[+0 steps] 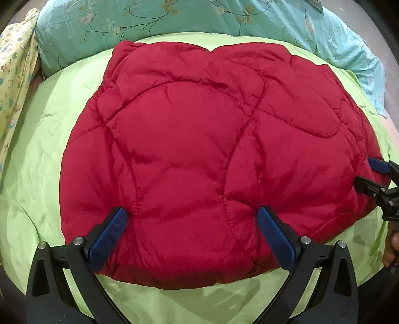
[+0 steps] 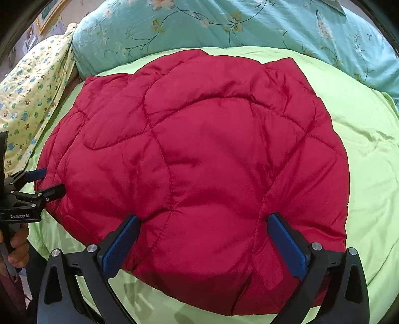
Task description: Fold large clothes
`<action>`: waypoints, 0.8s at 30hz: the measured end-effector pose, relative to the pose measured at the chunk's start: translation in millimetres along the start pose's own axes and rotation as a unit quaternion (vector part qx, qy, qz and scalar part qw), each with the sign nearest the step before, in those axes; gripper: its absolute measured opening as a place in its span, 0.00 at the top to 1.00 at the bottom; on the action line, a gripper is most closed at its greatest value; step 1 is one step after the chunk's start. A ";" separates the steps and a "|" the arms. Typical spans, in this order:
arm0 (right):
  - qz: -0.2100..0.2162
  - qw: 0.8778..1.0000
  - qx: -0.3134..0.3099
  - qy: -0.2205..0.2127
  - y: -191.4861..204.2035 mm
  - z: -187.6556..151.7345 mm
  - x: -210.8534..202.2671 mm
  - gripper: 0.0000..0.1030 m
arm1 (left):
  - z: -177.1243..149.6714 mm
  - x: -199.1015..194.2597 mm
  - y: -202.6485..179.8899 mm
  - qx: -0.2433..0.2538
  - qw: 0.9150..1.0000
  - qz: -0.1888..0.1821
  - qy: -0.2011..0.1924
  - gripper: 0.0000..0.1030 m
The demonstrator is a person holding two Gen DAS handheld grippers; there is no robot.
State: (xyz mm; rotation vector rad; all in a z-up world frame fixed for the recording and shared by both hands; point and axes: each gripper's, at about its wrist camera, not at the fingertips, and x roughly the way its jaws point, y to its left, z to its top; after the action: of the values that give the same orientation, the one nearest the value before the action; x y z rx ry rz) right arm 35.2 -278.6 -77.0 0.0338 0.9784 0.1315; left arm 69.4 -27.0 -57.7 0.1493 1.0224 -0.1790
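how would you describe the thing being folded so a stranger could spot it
Find the lime green bedsheet below the teal floral pillow. On its middle lies the red quilted jacket, puffy and folded into a bundle. It is the only red item, with both open tongs at its near edge.

My red jacket [image 1: 199, 149] is quilted cloth, puffy, with a slight sheen. The green sheet [image 1: 37, 174] at 9 o'clock looks smooth, satiny. My left gripper [image 1: 192, 224] shows matt black plastic, textured blue pads [image 1: 109, 236] and shiny metal pins.
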 end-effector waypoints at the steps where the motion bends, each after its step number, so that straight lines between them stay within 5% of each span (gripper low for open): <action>1: -0.001 1.000 0.000 -0.001 1.2 0.3 -1.5 0.00 | 0.2 -2.4 0.0 -0.001 1.000 0.001 -0.002 0.00; 10: 0.024 0.999 -0.011 -0.022 10.2 -14.8 -49.8 0.00 | -27.0 -36.5 -4.7 0.024 0.999 0.010 -0.019 0.00; 17: 0.050 0.997 -0.059 0.018 36.7 -57.1 -67.8 0.00 | -69.9 -55.5 -22.5 0.087 0.994 0.054 -0.026 0.00; 24: 0.045 0.994 -0.086 0.048 51.9 -79.9 -85.1 0.00 | -71.9 -85.5 -27.3 0.074 0.996 0.034 -0.028 0.00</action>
State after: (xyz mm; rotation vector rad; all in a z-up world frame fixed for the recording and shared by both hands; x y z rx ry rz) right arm -82.9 -240.3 -46.8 -0.0878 1.0586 0.3035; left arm -40.0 -32.1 -22.3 0.3110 0.9459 -0.1954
